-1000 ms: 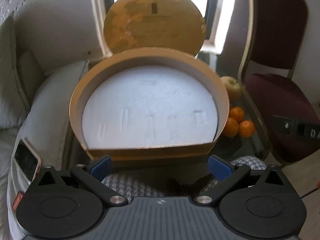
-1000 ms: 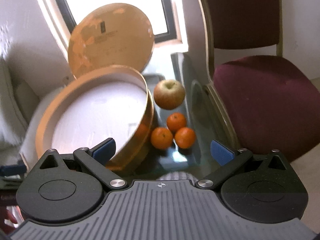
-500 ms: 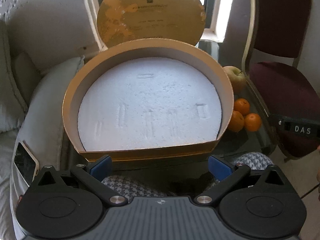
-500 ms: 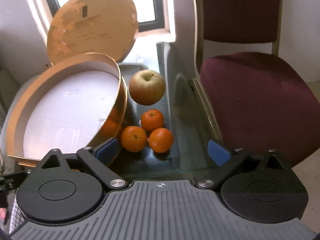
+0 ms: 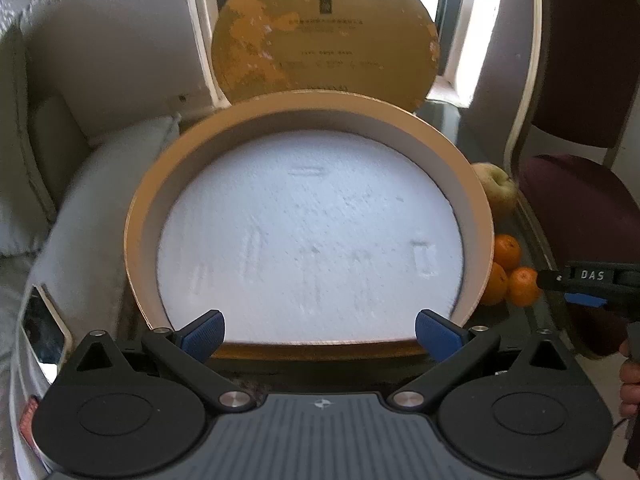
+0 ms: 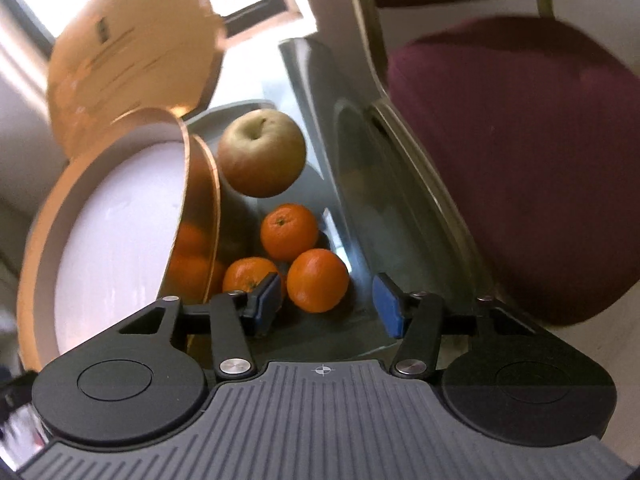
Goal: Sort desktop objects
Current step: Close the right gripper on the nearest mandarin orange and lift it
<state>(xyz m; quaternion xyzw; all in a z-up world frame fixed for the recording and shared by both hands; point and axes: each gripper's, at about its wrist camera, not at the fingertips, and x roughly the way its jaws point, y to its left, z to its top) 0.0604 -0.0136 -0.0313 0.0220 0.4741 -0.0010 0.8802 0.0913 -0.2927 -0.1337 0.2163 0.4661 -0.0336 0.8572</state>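
A round gold box (image 5: 136,240) with a white foam floor stands on the glass table (image 6: 360,184). Its gold lid (image 5: 324,36) leans upright behind it against the window. My left gripper (image 5: 320,334) is open at the box's near rim, nothing between its fingers. To the right of the box lie an apple (image 6: 262,152) and three oranges (image 6: 289,232). My right gripper (image 6: 328,308) is open low over the table, and the nearest orange (image 6: 318,280) sits just ahead between its blue pads, untouched. The left wrist view shows the right gripper (image 5: 584,284) beside the oranges (image 5: 524,286).
A dark red padded chair (image 6: 520,140) stands close against the table's right edge. A pale sofa cushion (image 5: 100,184) and a phone (image 5: 40,320) lie left of the box. A person's hand (image 5: 630,384) shows at the right edge.
My right gripper has dropped forward toward the oranges and its jaws have narrowed. The left gripper has edged closer to the box's rim. The right gripper now shows in the left wrist view.
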